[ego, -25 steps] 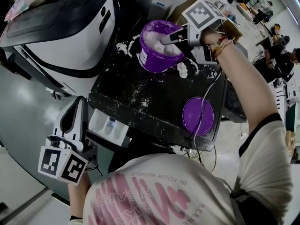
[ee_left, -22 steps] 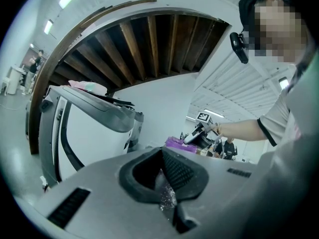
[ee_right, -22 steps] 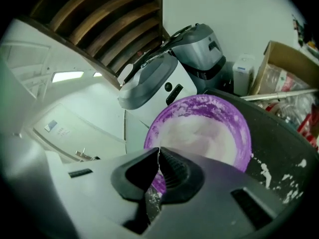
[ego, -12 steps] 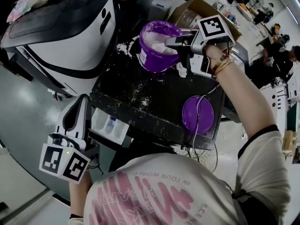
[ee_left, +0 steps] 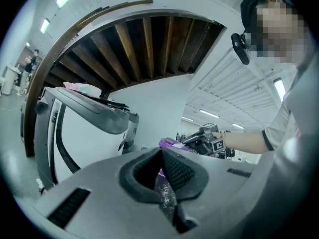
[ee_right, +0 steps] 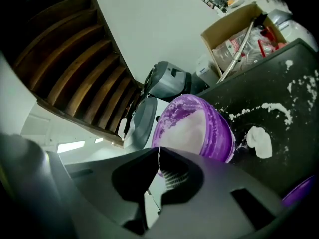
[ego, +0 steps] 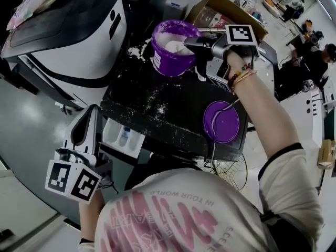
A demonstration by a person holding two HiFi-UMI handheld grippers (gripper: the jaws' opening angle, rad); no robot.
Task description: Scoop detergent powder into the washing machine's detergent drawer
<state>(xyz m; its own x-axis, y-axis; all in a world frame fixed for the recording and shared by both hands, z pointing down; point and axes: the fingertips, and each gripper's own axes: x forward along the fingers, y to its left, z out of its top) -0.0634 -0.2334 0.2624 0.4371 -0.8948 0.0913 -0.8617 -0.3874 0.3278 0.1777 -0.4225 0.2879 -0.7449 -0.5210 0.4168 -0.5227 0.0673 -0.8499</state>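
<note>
Left tool (ego: 92, 111): jaws together, empty, beside drawer (ego: 123, 138)
Right tool (ego: 188, 40): jaws together, tips over tub (ego: 165, 62)
Lid (ego: 220, 122): on tabletop (ego: 157, 104), apart from tub

A dark bench (ego: 173, 114) carries an open purple tub (ego: 169, 64) of white powder at its far edge, a purple lid (ego: 221, 122) lying flat well apart, and spilled powder (ego: 137, 50) scattered around.

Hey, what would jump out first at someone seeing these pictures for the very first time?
The purple tub of white powder at the far edge of the black table grabs the eye, with the right gripper at its rim. Next come the spilled powder beside the tub and the purple lid lying flat near the table's front right corner.
</note>
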